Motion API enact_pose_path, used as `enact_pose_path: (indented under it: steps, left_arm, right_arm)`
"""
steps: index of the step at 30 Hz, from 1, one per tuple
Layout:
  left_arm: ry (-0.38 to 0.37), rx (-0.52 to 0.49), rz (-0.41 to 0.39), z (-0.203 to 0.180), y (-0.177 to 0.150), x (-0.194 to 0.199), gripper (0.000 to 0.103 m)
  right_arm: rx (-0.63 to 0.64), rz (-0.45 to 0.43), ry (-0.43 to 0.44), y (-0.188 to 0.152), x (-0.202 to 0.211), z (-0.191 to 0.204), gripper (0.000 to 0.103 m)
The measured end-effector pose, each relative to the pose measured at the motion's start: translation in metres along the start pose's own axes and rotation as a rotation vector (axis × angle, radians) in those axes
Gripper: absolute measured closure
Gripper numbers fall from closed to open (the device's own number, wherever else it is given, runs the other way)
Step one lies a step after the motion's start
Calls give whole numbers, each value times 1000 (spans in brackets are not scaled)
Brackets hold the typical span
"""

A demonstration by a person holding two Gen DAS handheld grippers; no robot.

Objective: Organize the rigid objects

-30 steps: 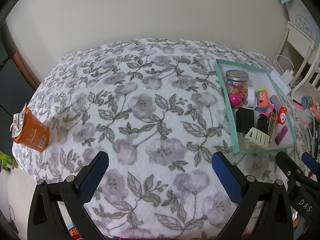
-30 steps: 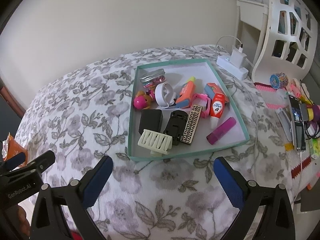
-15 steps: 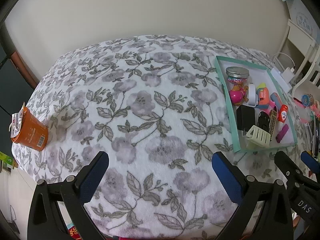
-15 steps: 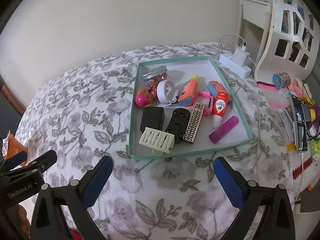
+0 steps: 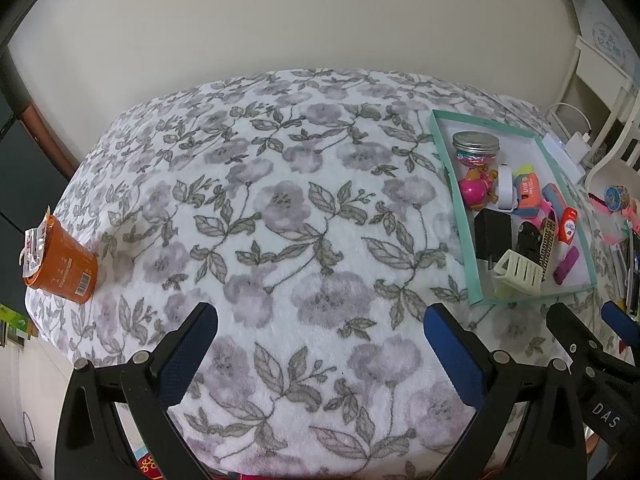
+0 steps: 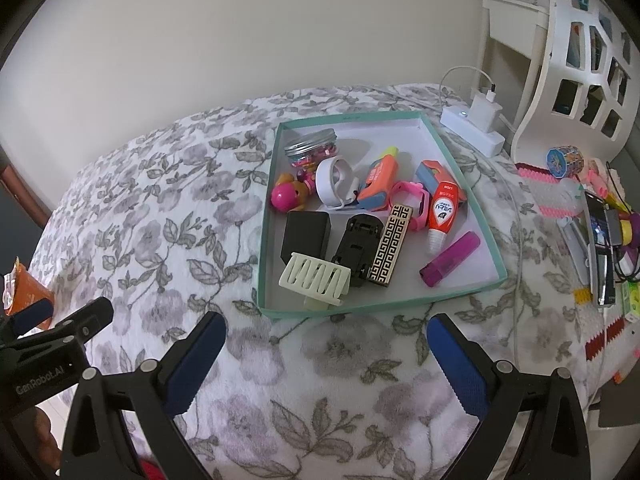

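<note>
Only the left wrist view takes in the orange cup [image 5: 60,264] lying tipped at the left edge of the flowered blanket [image 5: 280,220]; the right wrist view alone shows the white charger [image 6: 486,110] and the clutter beyond the tray. The teal tray [image 6: 269,240] rests on the blanket, holding a jar [image 6: 311,151], white ring [image 6: 334,184], black block [image 6: 306,234], cream hair clip [image 6: 314,282], patterned bar [image 6: 391,248], glue tube [image 6: 442,210] and purple marker [image 6: 450,258]. The left gripper [image 5: 320,344] and right gripper [image 6: 326,354] both hover over bare blanket, jaws spread wide, holding nothing
</note>
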State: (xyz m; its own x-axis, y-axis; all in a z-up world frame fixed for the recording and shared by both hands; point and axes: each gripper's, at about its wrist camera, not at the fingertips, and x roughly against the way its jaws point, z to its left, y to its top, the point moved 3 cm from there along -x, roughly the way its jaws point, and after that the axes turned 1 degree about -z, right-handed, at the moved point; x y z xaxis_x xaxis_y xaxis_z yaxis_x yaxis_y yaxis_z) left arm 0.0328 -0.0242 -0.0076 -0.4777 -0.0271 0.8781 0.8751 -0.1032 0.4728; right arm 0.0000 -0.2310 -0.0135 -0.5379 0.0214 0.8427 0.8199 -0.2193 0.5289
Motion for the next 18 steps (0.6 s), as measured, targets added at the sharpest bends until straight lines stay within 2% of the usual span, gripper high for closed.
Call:
enact_pose_path:
  steps: [13, 18]
  left_arm:
    - [-13, -3, 10, 0, 0, -1, 0]
    - [-18, 3, -13, 2, 0, 4, 0]
  right_arm:
    - [8, 4, 1, 0, -2, 1, 1]
    - [16, 7, 1, -1, -2, 1, 1]
